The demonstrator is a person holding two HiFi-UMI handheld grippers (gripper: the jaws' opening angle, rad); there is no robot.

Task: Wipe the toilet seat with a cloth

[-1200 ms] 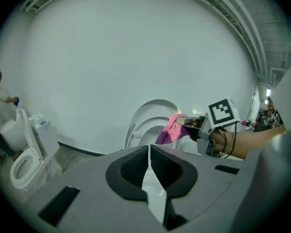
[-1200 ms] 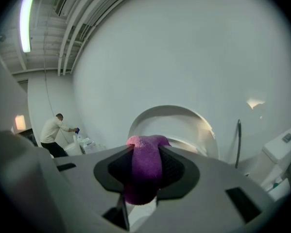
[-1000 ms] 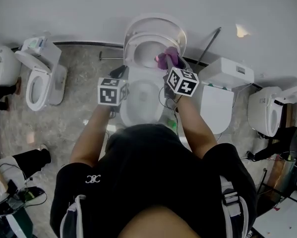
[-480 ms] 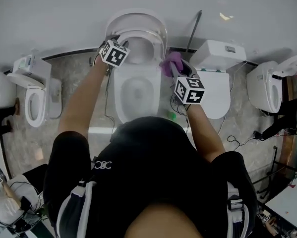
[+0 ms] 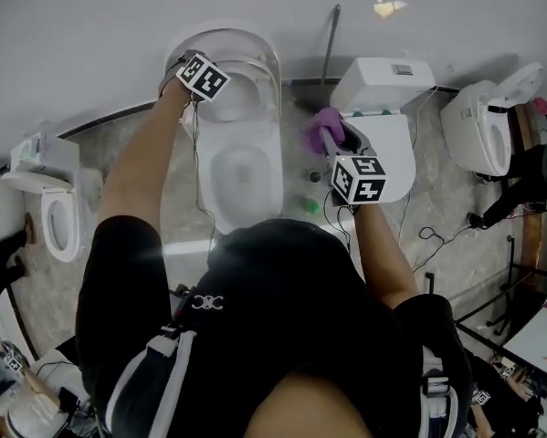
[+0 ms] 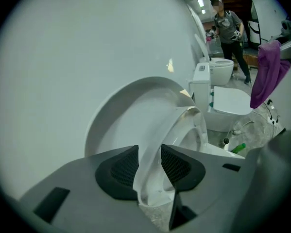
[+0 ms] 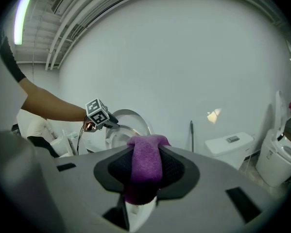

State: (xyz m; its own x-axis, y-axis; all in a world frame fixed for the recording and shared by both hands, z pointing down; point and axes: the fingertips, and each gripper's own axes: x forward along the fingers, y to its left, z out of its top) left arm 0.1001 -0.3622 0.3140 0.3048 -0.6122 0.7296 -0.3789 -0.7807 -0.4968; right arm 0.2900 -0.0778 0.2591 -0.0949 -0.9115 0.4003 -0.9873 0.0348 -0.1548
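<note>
Left tongs [image 6: 149, 165] stand spread, having just been opening, and the rim of the raised seat [image 6: 168, 130] runs between the pads. We cannot tell whether either pad touches it. Our left arm [image 5: 131, 181] is stretched far forward to the seat's upper left edge, with the tongs slanting downward. Behind the seat the lid [image 6: 121, 115] leans back against the wall.

Below them the bowl [image 5: 211, 167] lies uncovered; we cannot make out what is in it. Right of the bowl a green bottle [image 5: 310, 205] lies on the floor [image 5: 456, 208].

Just beyond the bottle in the head view, our right tongs [image 7: 145, 171] are pressed together on the purple cloth [image 7: 146, 152]. It bunches up over the pads and hangs below them. The cloth is off the seat, held in the air between this toilet and the closed toilet [image 5: 392, 158] on the right. Our right arm [image 5: 378, 245] is bent, the forearm reaching forward and the tongs tipped gently down.

Only the left gripper view shows the seat's rim inside the tongs. It also shows a person [image 6: 228, 25] standing far off, and the cloth hanging at its right edge. Only the right gripper view shows the pinch on the cloth, and it catches the left tongs' marker cube [image 7: 97, 111] up at the seat. The head view alone shows more toilets [image 5: 47, 217] at far left.
</note>
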